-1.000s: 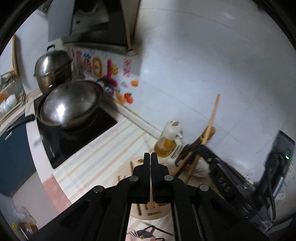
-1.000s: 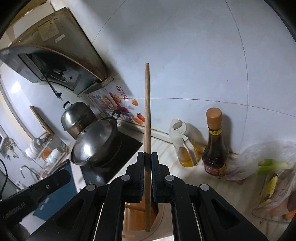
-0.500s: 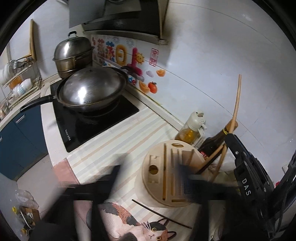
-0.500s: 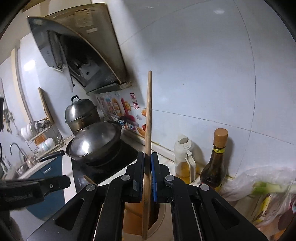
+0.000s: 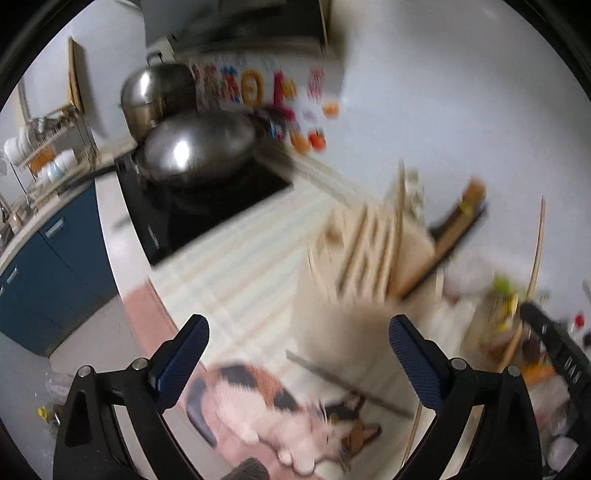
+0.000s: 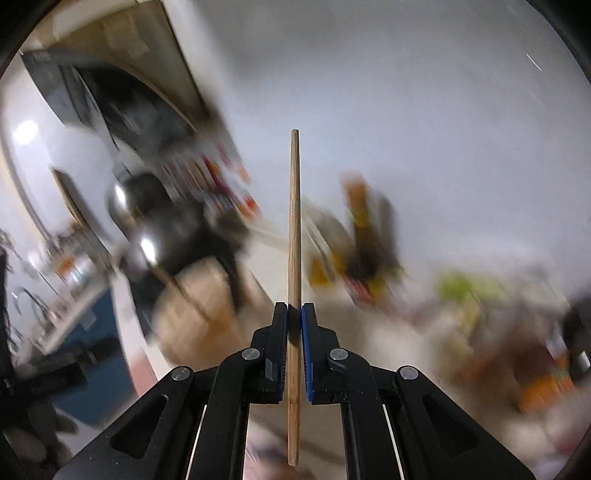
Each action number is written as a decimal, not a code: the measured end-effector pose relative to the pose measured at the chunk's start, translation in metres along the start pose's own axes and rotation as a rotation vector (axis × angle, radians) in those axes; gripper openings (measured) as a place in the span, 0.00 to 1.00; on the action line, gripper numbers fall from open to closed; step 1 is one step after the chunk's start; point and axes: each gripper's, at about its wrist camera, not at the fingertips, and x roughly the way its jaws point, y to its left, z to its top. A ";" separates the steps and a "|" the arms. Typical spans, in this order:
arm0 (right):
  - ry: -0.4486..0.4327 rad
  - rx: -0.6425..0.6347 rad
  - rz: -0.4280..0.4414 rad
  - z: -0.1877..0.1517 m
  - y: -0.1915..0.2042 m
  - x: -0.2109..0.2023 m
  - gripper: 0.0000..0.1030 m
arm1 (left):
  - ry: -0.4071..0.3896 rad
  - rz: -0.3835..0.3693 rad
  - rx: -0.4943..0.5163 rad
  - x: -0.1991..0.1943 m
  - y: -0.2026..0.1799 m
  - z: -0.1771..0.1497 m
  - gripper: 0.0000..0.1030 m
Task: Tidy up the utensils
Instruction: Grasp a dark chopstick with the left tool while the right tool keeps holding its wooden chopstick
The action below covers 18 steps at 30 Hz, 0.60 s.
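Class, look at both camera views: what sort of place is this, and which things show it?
Most likely a home kitchen: a steel wok on a black hob, a range hood above, and a dish rack at the left.

Tan wooden stick (image 6: 294, 229); calico-cat mat (image 5: 280, 417); blue cabinet (image 5: 48, 266); steel wok (image 5: 199, 144); black cooktop (image 5: 207, 206).

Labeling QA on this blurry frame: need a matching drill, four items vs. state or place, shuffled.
Items:
1. left gripper
2. right gripper
3. wok
4. cat-print mat

States/places:
A. on the black cooktop
B. jaws wide apart, nothing between them
C. flat on the counter, near edge
D. jaws shut on a wooden chopstick

Pairs: 1-B, 2-D, 3-A, 4-C

The wooden chopstick stands upright in the right wrist view; the black cooktop sits left of the striped counter.
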 end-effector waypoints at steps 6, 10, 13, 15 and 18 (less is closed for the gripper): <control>0.276 0.161 -0.171 -0.100 -0.076 0.040 0.07 | 0.290 -0.068 -0.058 0.079 -0.039 -0.077 0.96; 0.345 0.236 -0.242 -0.134 -0.109 0.058 0.07 | 0.407 -0.098 -0.086 0.127 -0.072 -0.102 0.79; 0.361 0.264 -0.278 -0.145 -0.125 0.065 0.07 | 0.456 -0.091 -0.110 0.153 -0.089 -0.111 0.70; 0.363 0.268 -0.299 -0.148 -0.129 0.068 0.07 | 0.473 -0.073 -0.124 0.168 -0.098 -0.114 0.70; 0.367 0.285 -0.315 -0.153 -0.136 0.072 0.07 | 0.480 -0.010 -0.134 0.185 -0.111 -0.115 0.70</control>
